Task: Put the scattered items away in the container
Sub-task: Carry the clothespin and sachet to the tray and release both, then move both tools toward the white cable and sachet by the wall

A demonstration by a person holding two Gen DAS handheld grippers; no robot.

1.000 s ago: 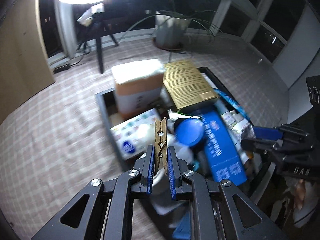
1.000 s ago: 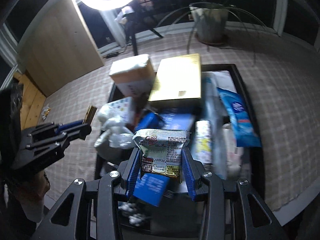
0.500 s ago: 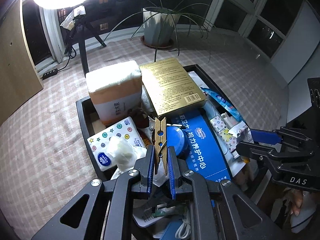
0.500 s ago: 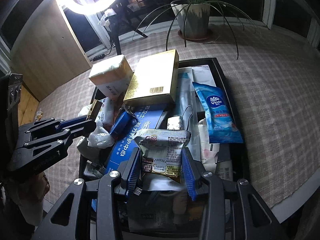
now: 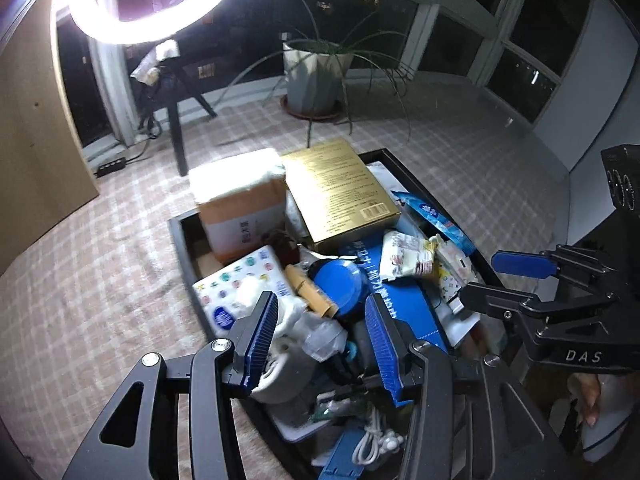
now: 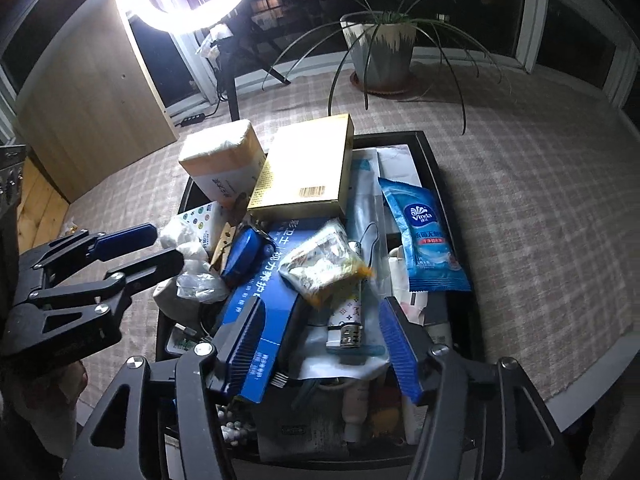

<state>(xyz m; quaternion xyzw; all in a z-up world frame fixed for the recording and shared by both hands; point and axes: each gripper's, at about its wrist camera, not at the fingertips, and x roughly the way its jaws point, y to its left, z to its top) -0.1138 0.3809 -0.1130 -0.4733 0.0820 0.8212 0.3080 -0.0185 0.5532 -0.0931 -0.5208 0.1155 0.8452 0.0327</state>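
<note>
The black tray [image 5: 181,229] [image 6: 431,151] on the checked cloth is piled with items. My left gripper [image 5: 320,340] hangs over its near left part with jaws opening and nothing between them. The wooden clothespin [image 5: 310,290] [image 6: 223,243] lies free in the tray beside a blue round lid [image 5: 340,283]. My right gripper [image 6: 320,336] is over the tray's near end, jaws opening too and holding nothing. The coffee sachet [image 6: 324,261] [image 5: 404,255], blurred, lies on the long blue box [image 6: 264,280]. Each gripper shows in the other's view: right gripper [image 5: 480,278], left gripper [image 6: 166,246].
A gold box [image 5: 340,192] and a wrapped tissue pack [image 5: 240,204] stand at the tray's far end, and a blue wipes pack [image 6: 424,236] lies along its right side. Beyond are a potted plant [image 6: 380,52], a ring light on a tripod [image 5: 144,4] and a wooden panel [image 6: 88,100].
Both grippers have opened. The clothespin dropped from the left gripper into the tray beside the blue lid. The sachet left the right gripper and landed on the blue box.
</note>
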